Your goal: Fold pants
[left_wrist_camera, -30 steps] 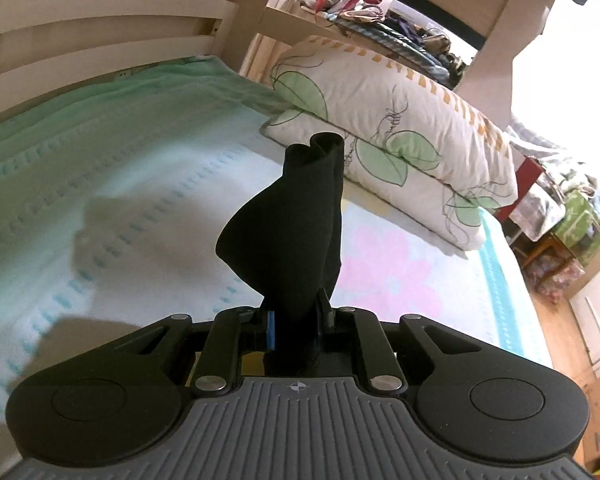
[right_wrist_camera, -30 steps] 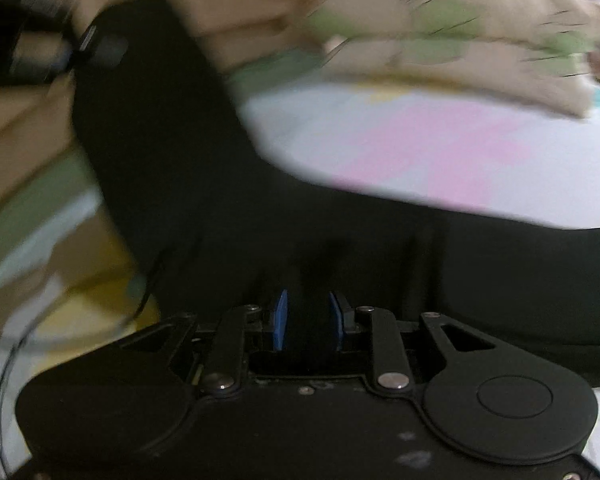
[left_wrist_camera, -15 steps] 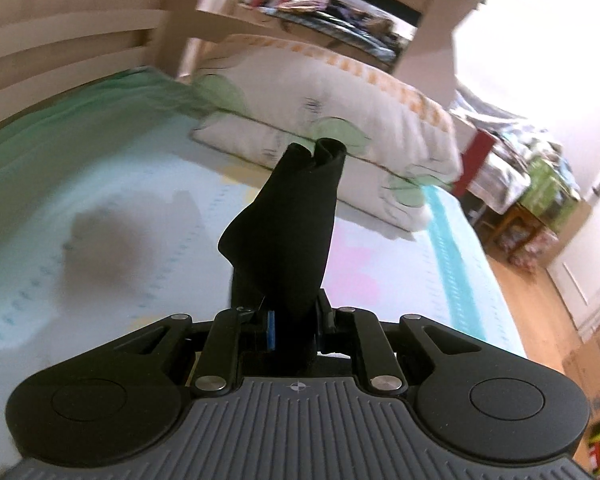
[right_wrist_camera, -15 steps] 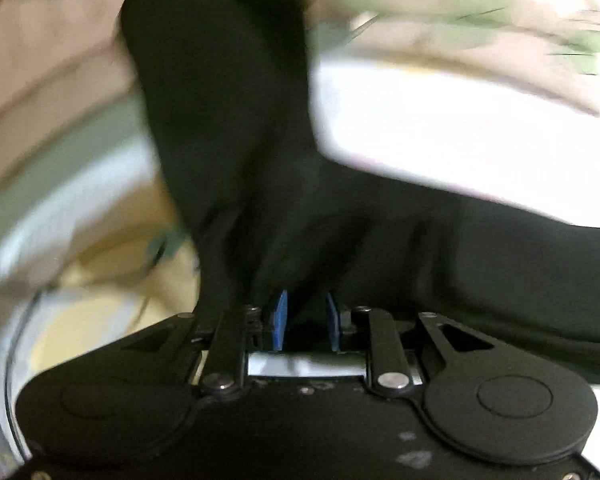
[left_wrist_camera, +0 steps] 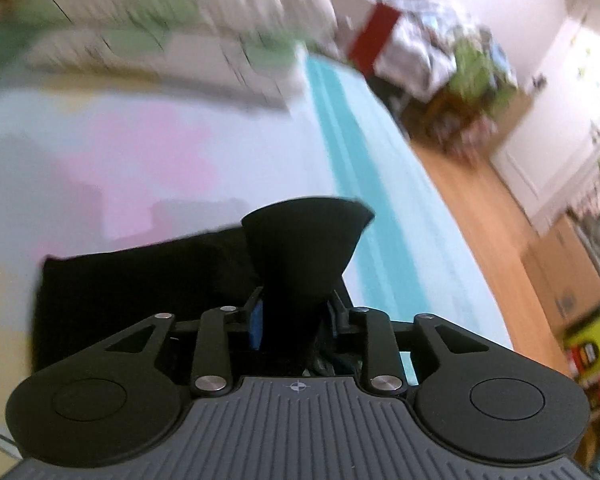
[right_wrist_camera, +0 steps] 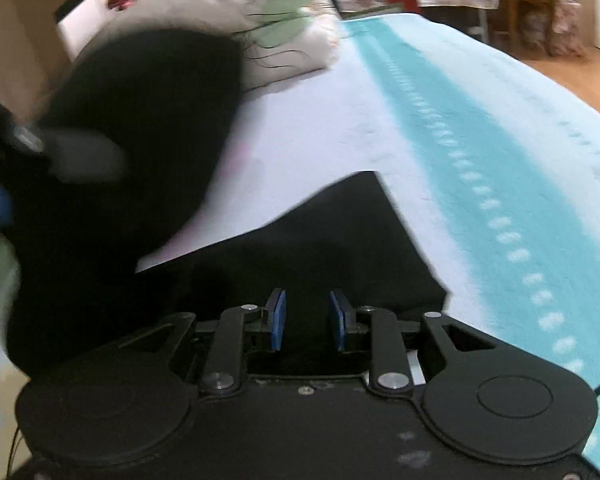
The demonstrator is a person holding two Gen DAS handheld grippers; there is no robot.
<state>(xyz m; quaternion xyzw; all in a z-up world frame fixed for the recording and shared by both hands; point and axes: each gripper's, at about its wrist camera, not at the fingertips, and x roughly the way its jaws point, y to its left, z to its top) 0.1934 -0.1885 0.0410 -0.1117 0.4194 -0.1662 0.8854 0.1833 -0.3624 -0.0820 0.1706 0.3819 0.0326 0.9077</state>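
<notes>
Pants, black, lie partly flat on the bed sheet, with one portion lifted off it. In the right wrist view a flat panel with a sharp corner rests on the sheet just ahead of the gripper, while a raised mass of the same fabric hangs blurred at far left. In the left wrist view a flat section lies to the left and a bunched flare of cloth stands up between the fingers.

Pillows with a leaf print sit at the far end of the bed; a teal stripe runs along the sheet's right side.

Left gripper: closed narrow on a fold of the pants, cloth fanning above the pads. Right gripper: blue pads stand apart with dark fabric visible between them. Whether they clamp it cannot be told.

Step in hand, by judgement: carrying a held edge across to lay one half over the other. Next move calls for lowering the held fold onto the flat panel, matching edges, then releasing without dragging the lower layer.
</notes>
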